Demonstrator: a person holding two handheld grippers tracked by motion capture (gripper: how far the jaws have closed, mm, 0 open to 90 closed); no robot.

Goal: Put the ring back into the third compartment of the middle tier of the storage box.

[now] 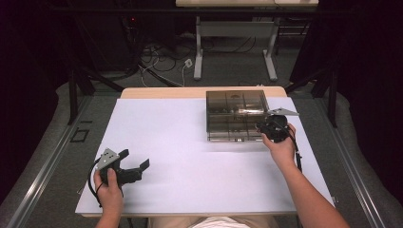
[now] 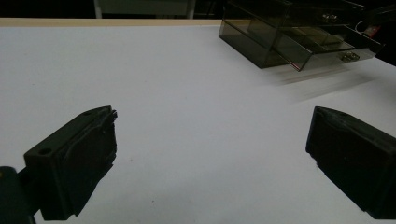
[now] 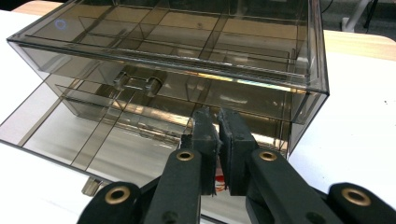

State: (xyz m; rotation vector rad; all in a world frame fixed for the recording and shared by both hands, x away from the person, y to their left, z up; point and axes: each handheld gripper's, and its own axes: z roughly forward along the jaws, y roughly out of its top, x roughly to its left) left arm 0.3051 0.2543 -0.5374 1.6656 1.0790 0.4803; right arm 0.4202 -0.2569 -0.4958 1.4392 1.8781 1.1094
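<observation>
- The drawer box [image 1: 236, 115], smoked clear plastic, sits on the far right part of the bench [image 1: 190, 156]. Its lower drawer [image 3: 93, 140] is pulled out towards the near side; the upper drawer is pushed in.
- My right gripper [image 3: 217, 140] is over the near right corner of the open drawer, jaws clenched together. A scrap of something red and white shows low between the pads; I cannot tell what it is, or whether it is truly held.
- My left gripper [image 2: 210, 154] is released, jaws wide apart with nothing between them, resting near the left front of the bench, well apart from the box.
- Handling judgement: the box looks light, rigid and thin-walled. Smooth plastic on a smooth white sheet, so I expect it to slide if pushed from one side.
- Walls likely brittle; a hard pinch on an edge could crack it.
- Best hold for the drawer: the small clear handle [image 3: 137, 84] at the middle of its front, or a flat push on the front face.
- Steadying the box top with the left gripper seems wise.
</observation>
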